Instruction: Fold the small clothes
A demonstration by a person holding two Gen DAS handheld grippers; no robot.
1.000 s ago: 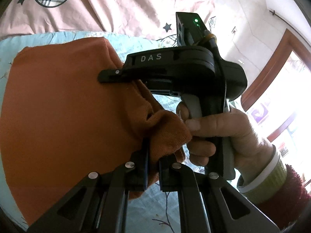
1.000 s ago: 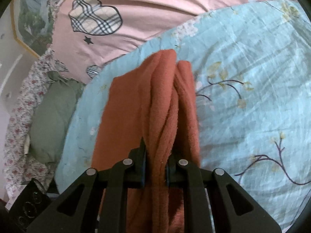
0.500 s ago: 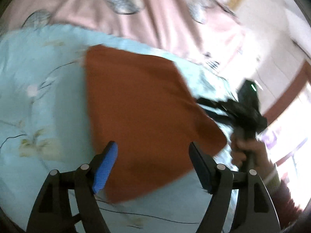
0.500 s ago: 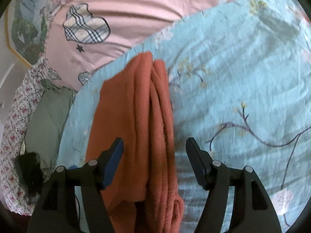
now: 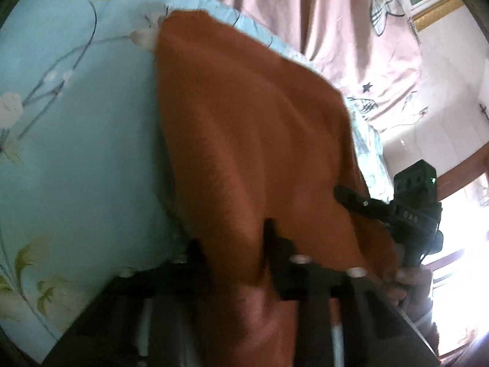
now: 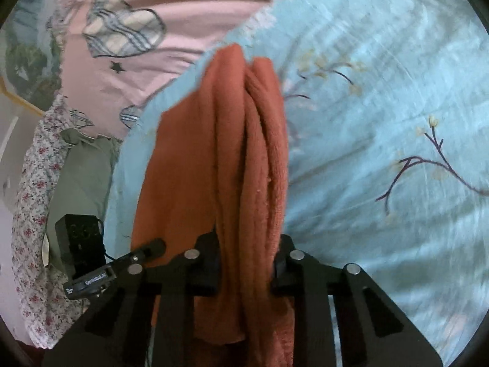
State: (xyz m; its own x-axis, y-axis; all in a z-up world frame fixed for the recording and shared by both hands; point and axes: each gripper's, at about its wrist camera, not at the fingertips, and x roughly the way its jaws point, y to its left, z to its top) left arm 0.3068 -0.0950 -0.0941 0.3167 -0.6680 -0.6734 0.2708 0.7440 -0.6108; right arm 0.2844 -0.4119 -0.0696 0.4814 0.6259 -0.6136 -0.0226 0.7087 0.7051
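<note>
While the orange garment (image 6: 214, 159) is lying on the blue floral bedsheet (image 6: 382, 98) near its pink-quilt edge, left gripper (image 5: 235, 244) and right gripper (image 6: 246, 253), jaws just closing, are both pinching its near folds.

Your work surface is a bed under a light blue sheet (image 6: 382, 98) printed with branches and blossoms — the orange garment (image 5: 244, 128) lies on it, beside a pink cover (image 6: 189, 9) with plaid hearts.
</note>
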